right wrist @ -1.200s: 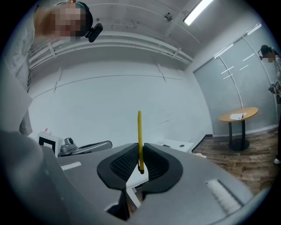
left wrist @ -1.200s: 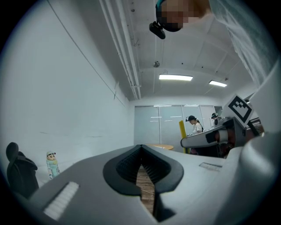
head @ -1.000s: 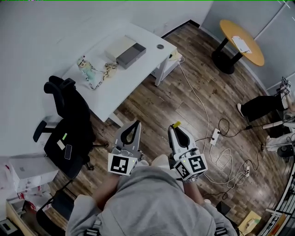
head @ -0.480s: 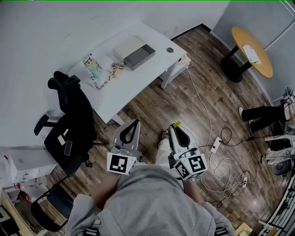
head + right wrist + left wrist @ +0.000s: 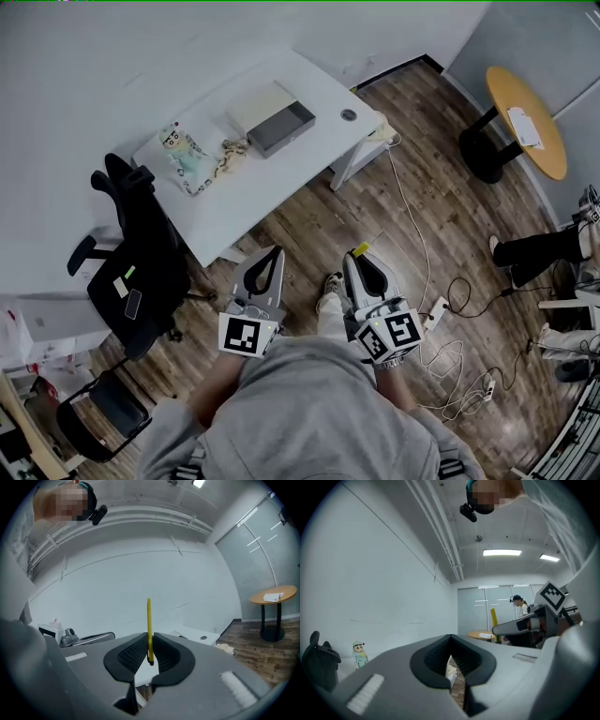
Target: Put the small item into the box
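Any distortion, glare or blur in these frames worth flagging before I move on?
Head view: strong fisheye bend, even light, and the white table is sharp. Left gripper view: round dark vignette, and the ceiling light is blown out. Right gripper view: same vignette and curved walls; the yellow stick is crisp in the right hand-held gripper, whose jaws are shut on it.

Person (image 5: 539, 246) cut off at right edge; box (image 5: 282, 128) contents indiscernible.

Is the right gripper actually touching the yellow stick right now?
Touching. The right gripper view shows the right gripper with its jaws closed on the lower end of the yellow stick, which stands straight up from between them.
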